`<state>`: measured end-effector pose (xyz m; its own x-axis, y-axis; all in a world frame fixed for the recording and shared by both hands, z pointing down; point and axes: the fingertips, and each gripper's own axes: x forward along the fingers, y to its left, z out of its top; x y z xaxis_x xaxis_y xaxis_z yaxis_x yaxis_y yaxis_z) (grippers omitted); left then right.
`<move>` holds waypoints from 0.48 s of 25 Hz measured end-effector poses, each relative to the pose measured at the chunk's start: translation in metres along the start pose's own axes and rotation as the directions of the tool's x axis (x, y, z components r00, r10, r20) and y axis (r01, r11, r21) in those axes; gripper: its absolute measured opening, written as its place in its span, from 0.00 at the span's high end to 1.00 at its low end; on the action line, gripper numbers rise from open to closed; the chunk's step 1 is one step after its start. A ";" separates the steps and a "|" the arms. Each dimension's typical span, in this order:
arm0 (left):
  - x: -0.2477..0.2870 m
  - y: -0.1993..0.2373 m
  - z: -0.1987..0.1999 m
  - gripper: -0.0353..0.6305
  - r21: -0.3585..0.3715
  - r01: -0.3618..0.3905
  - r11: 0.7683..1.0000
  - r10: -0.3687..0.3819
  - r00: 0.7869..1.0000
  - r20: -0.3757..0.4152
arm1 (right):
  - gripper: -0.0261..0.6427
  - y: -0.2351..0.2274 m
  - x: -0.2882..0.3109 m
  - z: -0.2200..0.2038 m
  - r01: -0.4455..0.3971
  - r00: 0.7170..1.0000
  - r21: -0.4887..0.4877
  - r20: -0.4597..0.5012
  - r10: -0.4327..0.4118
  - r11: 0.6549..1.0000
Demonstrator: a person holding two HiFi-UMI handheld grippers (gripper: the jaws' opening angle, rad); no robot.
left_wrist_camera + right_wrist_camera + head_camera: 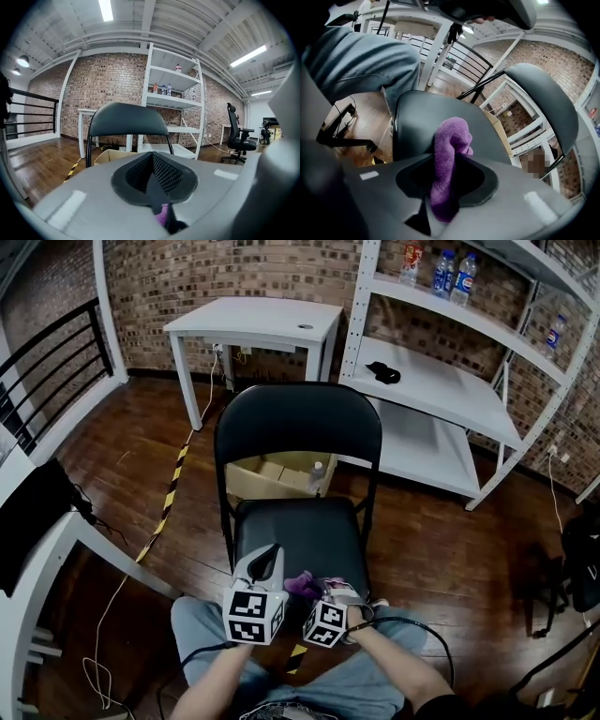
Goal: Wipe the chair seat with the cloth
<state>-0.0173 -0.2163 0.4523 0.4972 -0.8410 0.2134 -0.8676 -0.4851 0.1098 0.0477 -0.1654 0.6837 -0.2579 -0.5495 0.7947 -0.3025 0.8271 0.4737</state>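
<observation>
The black folding chair has its seat (300, 531) right in front of me. My left gripper (272, 551) hovers over the seat's front left, jaws closed together; in the left gripper view (152, 180) a scrap of purple shows low behind the pads, and the chair back (126, 117) rises ahead. My right gripper (321, 590) is at the seat's front edge, shut on a purple cloth (300, 584). Seen from the right gripper (447, 187), the cloth (450, 159) stands up out of the jaws in a fold over the seat (417, 117).
A cardboard box (272, 474) lies on the wood floor behind the chair. A white table (253, 320) stands at the back, white shelving (450, 381) with bottles at the right, a white desk (37, 559) at the left. My knees (202, 624) are below the seat's front.
</observation>
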 end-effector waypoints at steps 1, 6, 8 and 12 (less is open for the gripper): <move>-0.001 -0.002 0.000 0.94 0.001 0.002 1.000 -0.002 1.000 0.001 | 0.79 0.005 -0.004 -0.001 -0.003 1.000 0.002 0.003 0.003 1.000; -0.003 -0.010 -0.002 0.94 0.008 0.012 1.000 -0.012 1.000 -0.002 | 0.79 0.022 -0.018 -0.006 -0.008 1.000 0.012 0.008 0.008 1.000; -0.002 -0.013 -0.004 0.94 0.008 0.018 1.000 -0.018 1.000 -0.002 | 0.79 0.026 -0.019 -0.007 -0.009 1.000 0.009 0.007 0.008 1.000; 0.001 -0.020 -0.004 0.94 0.008 0.029 1.000 -0.029 1.000 -0.001 | 0.79 0.028 -0.019 -0.009 -0.009 1.000 0.009 0.007 0.009 1.000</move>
<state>0.0003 -0.2064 0.4543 0.5223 -0.8262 0.2111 -0.8526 -0.5114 0.1078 0.0523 -0.1307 0.6847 -0.2675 -0.5427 0.7962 -0.3086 0.8311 0.4627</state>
